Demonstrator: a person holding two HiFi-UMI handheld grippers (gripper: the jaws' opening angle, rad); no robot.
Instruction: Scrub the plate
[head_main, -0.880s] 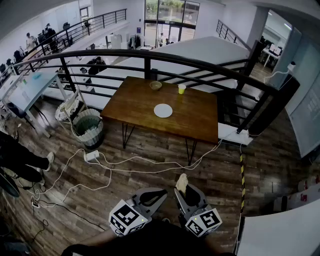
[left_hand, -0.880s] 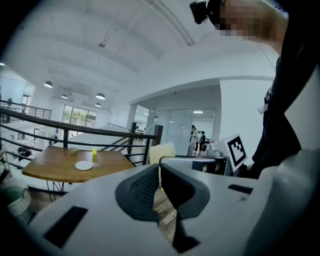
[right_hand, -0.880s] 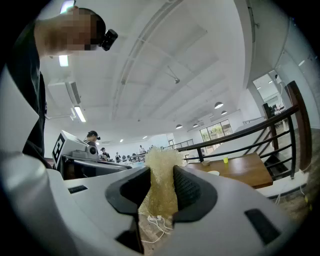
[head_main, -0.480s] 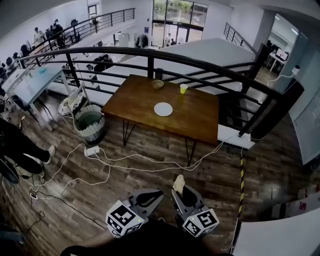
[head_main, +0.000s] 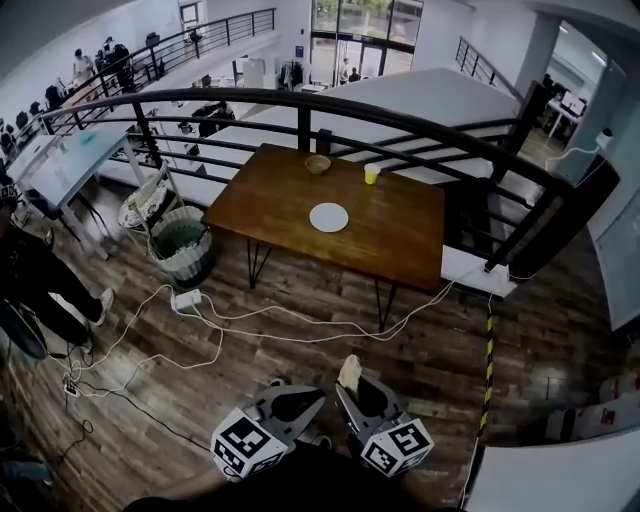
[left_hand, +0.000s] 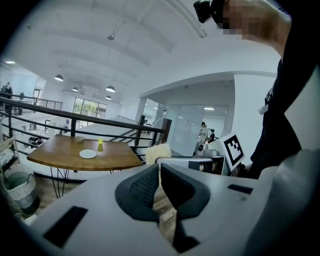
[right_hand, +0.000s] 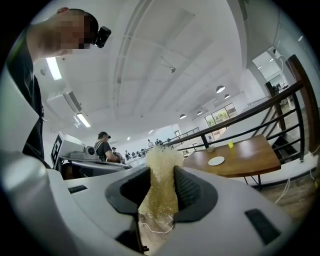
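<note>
Head view: the plate lies on the far table, well apart from your left gripper and right gripper, much as before

Left gripper view: fingers pressed nearly together, seemingly on nothing

Right gripper view: fingers pinch a yellowish sponge, clearer here than from above
</note>
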